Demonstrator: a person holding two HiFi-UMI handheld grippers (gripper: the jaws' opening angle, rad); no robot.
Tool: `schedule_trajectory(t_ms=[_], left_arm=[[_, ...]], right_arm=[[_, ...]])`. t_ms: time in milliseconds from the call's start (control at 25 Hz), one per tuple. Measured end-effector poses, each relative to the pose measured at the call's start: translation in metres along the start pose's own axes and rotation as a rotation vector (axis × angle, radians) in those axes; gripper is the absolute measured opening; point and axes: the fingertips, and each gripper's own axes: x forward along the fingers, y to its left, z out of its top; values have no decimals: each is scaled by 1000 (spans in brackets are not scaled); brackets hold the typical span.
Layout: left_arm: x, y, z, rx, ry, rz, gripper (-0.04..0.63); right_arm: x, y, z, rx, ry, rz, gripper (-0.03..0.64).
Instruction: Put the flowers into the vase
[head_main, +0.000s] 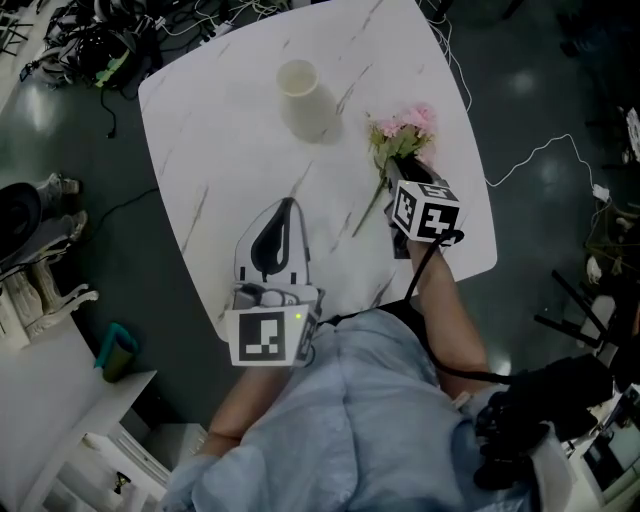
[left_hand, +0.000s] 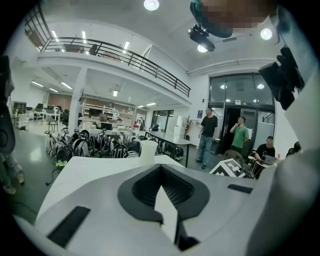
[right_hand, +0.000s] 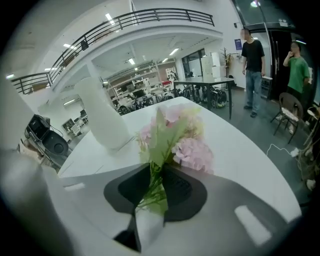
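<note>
A white vase (head_main: 305, 98) stands upright on the far part of the white marble table (head_main: 220, 130); it also shows in the left gripper view (left_hand: 148, 151) and the right gripper view (right_hand: 102, 117). The pink flowers (head_main: 405, 128) with green leaves lie right of the vase, their stems running toward me. My right gripper (head_main: 400, 168) is shut on the stems just behind the blooms (right_hand: 175, 135), which stick out past the jaws (right_hand: 157, 167). My left gripper (head_main: 288, 205) hovers over the near middle of the table, shut with nothing in it (left_hand: 161, 169).
The table's right edge runs close beside the flowers. Cables (head_main: 110, 45) lie on the floor at the back left, and a white cable (head_main: 540, 150) trails to the right. A white chair (head_main: 45, 260) stands at the left. People (right_hand: 252, 60) stand far off in the hall.
</note>
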Motion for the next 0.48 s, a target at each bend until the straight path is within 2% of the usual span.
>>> schedule_trajectory(t_ms=[200,480], left_arm=[[7,7,-1,-9,25,20,5],[0,8,-1,-3,18,28,3]], right_arm=[[4,5,10,20,-32,46,36],[-12,14,38,15,-142,70,29]])
